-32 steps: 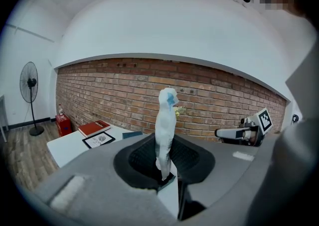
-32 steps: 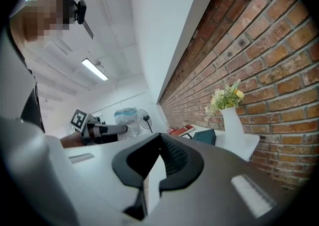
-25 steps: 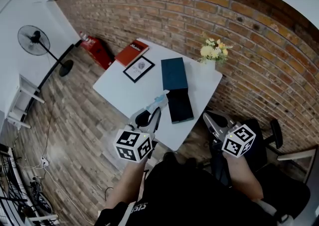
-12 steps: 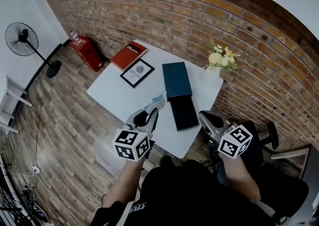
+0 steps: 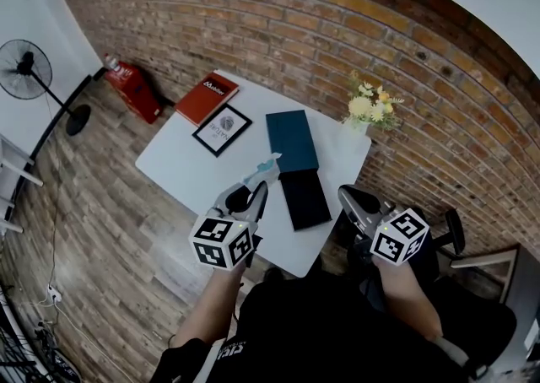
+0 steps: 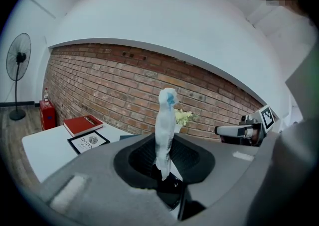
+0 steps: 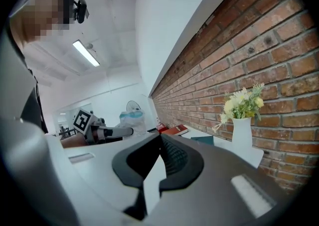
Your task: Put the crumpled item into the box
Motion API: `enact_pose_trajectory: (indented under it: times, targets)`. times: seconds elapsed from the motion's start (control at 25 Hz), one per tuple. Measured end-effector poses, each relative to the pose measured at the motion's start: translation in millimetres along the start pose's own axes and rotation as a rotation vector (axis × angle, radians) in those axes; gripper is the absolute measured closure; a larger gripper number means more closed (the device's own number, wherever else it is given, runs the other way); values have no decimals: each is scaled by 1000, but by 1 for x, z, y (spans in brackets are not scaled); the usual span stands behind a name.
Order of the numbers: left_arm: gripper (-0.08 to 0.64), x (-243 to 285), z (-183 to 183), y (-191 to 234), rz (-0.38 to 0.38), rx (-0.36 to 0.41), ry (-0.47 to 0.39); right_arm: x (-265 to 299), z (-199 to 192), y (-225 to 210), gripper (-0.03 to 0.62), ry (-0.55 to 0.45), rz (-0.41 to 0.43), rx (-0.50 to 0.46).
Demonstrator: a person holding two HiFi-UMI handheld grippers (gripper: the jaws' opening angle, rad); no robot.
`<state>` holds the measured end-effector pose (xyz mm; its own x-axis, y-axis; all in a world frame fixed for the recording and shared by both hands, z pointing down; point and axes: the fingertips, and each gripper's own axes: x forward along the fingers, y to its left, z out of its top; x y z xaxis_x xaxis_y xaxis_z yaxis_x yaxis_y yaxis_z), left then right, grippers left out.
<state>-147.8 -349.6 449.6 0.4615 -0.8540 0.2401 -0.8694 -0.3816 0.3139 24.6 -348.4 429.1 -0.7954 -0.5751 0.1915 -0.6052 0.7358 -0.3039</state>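
Observation:
A crumpled white item with a blue patch [image 6: 165, 125] stands up between the jaws of my left gripper [image 6: 164, 163], which is shut on its lower end. In the head view the same item [image 5: 262, 169] sticks out ahead of the left gripper [image 5: 251, 194], above the near part of the white table [image 5: 181, 166]. A dark teal box part [image 5: 291, 140] lies mid-table with a black flat part [image 5: 304, 198] right in front of it, both just right of the item. My right gripper [image 5: 354, 201] hovers off the table's near right edge, shut and holding nothing [image 7: 160, 143].
A red book [image 5: 207, 96] and a black-framed card [image 5: 222, 128] lie at the table's far left. A white vase of flowers [image 5: 369, 107] stands at the far right corner by the brick wall. A red object [image 5: 131, 90] and a fan [image 5: 25, 69] stand on the wooden floor.
The head view has drifted, so the table and fan sit further left and lower in it. Both grippers keep their places, and the left one still holds the crumpled item.

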Motion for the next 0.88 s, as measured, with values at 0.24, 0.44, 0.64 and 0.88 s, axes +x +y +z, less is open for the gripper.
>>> enact_pose_trajectory:
  times: [0.24,0.44,0.64,0.88]
  targets:
    - [486,28,0,-8,11,3,33,7,-4,-30,592,24,25,26]
    - [486,54,-13,-16,10,1,78,13,-10,-46,592,35,51,58]
    - [486,81,-36,-28,-13,-27,135,9,-23,-63,592,54,48,87]
    - [486,106,-71,-38,-42,-80,218,-8,-37,-82,592,69,13,125]
